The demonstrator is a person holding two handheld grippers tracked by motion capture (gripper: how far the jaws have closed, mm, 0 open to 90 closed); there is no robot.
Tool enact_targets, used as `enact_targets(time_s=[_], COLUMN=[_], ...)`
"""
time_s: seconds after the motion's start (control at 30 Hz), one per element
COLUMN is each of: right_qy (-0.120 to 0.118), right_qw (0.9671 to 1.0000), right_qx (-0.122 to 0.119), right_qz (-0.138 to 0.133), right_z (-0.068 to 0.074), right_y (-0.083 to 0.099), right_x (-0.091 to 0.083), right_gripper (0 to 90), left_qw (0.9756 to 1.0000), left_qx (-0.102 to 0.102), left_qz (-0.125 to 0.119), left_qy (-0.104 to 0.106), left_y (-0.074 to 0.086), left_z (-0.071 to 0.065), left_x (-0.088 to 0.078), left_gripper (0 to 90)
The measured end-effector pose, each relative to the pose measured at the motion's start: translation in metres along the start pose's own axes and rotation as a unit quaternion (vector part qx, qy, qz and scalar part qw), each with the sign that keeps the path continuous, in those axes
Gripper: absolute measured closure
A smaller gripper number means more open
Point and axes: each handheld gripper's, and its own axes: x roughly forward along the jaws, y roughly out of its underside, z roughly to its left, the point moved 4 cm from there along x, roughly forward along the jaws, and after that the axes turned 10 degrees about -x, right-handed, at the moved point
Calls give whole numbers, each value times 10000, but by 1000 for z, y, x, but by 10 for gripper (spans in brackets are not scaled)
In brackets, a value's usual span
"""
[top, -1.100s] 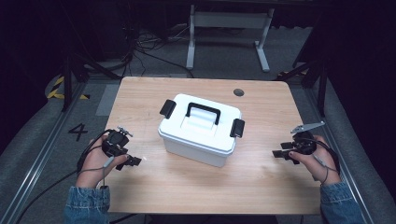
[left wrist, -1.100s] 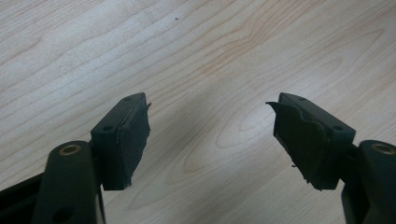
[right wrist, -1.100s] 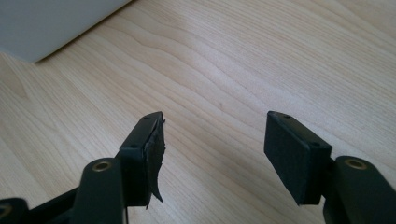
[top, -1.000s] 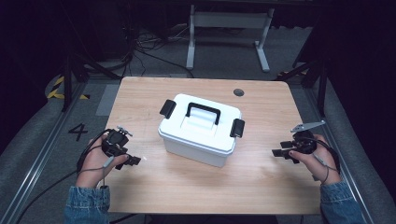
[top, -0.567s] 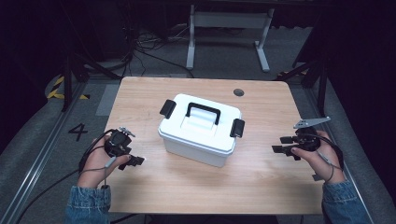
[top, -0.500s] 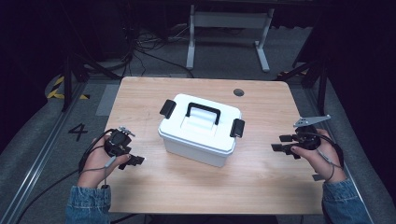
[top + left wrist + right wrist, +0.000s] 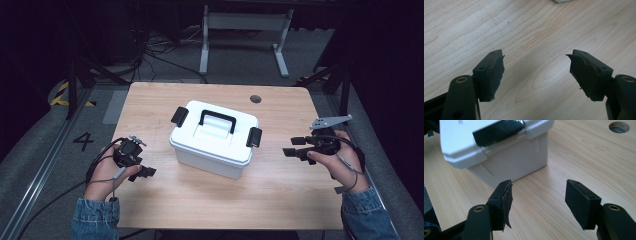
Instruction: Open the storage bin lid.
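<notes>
Two grippers flank the work. The left gripper (image 7: 145,171) has jaws apart, empty, near the table (image 7: 280,200) edge. The white lidded box (image 7: 212,147) sits mid-table between them, apparently rigid, light plastic, best taken by its black handle (image 7: 217,120) or side latches. The right gripper (image 7: 294,147) is likewise spread and empty, aimed at the box's near latch (image 7: 497,131).

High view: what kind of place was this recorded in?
Probably a lab or recording workspace, not a home: a bare wooden table on grey carpet, loose cables on the floor behind it, and a floor marking "4".
</notes>
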Motion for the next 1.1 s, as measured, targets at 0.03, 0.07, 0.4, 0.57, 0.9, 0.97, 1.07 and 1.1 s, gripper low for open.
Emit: enact_targets(time_s=[0.03,0.07,0.4,0.57,0.9,0.97,1.07,1.1], right_qy=[-5,-9,-323,-436,-577,-581,-573,-578], right_qw=[10000,10000,9987,9977,9962,9959,9956,9955], right_qx=[-31,-53,-267,-392,-589,-632,-692,-712], right_qz=[13,-24,-278,-349,-299,-292,-249,-222], right_z=[1,3,16,22,30,30,31,31], right_y=[-4,-9,-52,-69,-99,-105,-112,-115], right_x=[0,0,7,16,38,42,48,51], right_gripper=[395,396,409,409,413,417,421,423], left_qw=[10000,10000,10000,10000,10000,10000,10000,10000], left_qx=[38,9,10,6,16,2,5,12], left_qz=[-11,-19,-18,-21,-11,-23,-30,-25], left_qy=[-18,-11,1,-21,3,9,5,3], left_y=[-1,-1,-1,-1,-1,-2,-2,-2], left_z=[1,1,1,2,2,2,3,3], left_x=[0,0,1,1,2,1,2,2], left_gripper=[280,279,275,274,271,271,271,271])
